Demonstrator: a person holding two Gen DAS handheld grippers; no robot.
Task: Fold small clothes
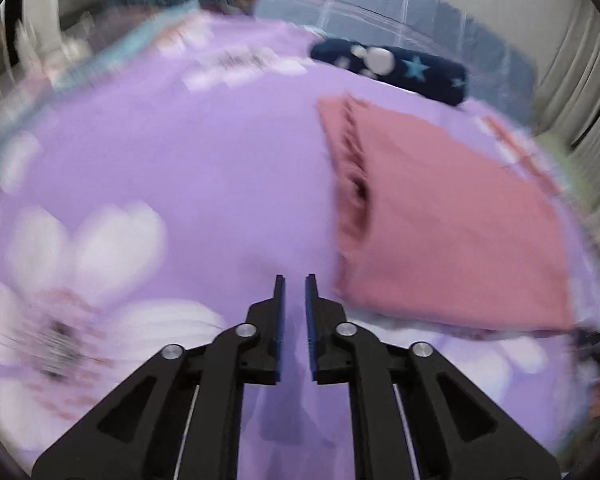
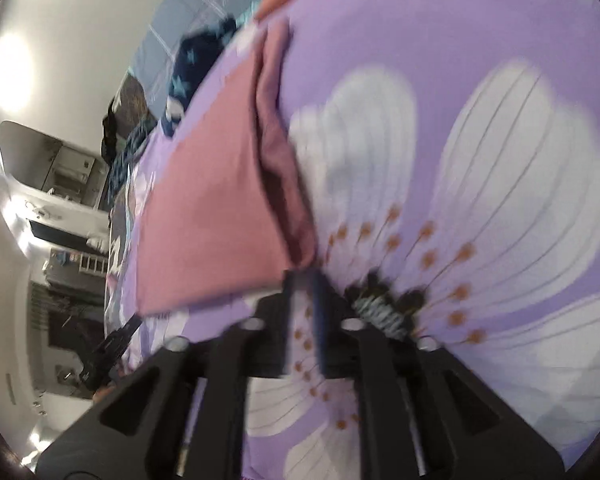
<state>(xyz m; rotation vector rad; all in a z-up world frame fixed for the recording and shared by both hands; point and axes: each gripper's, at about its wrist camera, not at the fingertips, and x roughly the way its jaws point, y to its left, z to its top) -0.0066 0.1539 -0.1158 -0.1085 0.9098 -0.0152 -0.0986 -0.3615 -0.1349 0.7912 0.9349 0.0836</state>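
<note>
Left wrist view: folded pink garment (image 1: 452,216) lies flat on the purple flowered bedsheet (image 1: 200,152).
It sits at two o'clock from the left hand-held gripper (image 1: 295,280), whose jaws stand narrowly apart, holding nothing. At twelve o'clock beyond the garment lies a navy star-patterned cloth (image 1: 396,68). The right hand-held gripper (image 2: 305,276), blurred, is slightly open and empty just below the garment's corner.

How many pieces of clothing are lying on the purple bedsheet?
2. A folded pink garment lies flat to the right of the left claw. A navy star-patterned one lies beyond it at the sheet's far edge. Others may be hidden.
</note>
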